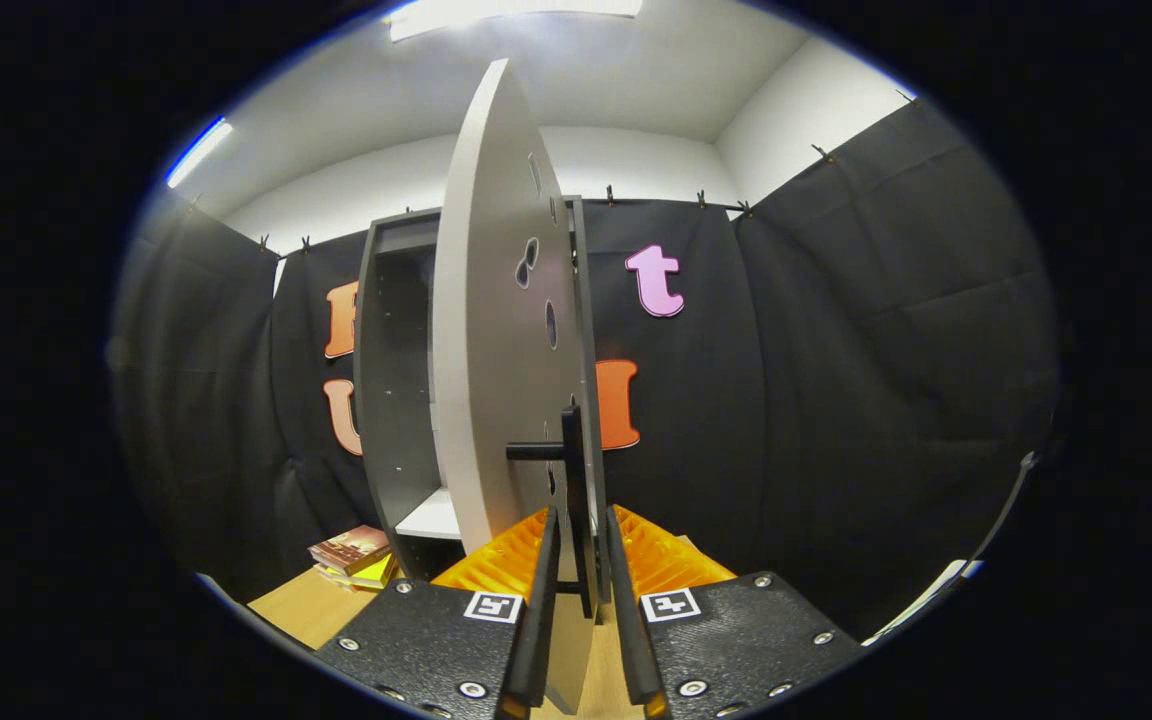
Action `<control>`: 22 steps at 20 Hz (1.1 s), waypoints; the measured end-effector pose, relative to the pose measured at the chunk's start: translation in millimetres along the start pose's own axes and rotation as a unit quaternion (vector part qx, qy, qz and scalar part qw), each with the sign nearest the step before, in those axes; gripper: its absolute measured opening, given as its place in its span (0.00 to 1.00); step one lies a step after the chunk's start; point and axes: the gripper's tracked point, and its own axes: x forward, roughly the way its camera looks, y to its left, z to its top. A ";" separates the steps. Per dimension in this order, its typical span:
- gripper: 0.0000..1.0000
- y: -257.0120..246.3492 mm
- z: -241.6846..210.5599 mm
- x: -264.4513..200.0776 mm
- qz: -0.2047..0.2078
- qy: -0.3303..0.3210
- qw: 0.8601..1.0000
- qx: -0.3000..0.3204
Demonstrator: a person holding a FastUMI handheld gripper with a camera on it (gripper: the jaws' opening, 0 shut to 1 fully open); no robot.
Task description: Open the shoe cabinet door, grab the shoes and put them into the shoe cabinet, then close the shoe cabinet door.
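The jaws point(581, 520) sit nearly pressed together, pinching the black bar handle point(572, 470) of the light grey shoe cabinet door point(491, 330), which stands edge-on straight ahead of them, swung open. Beyond the door, slightly left, the dark grey shoe cabinet point(386, 380) shows a white shelf inside. A small stack of books point(353, 556) lies on the wooden counter point(308, 605) left of the jaws.
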 end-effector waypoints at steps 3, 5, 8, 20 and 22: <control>0.23 -23.4 1.1 3.3 -0.008 -0.004 1.000 0.010; 0.24 -37.6 2.9 5.8 -0.012 -0.003 1.000 0.027; 0.24 -59.9 1.2 8.5 -0.023 -0.002 0.999 0.048; 0.29 -46.5 16.4 -22.3 -0.046 0.001 0.999 0.006; 0.33 -28.2 30.1 -39.5 -0.039 -0.007 0.999 -0.007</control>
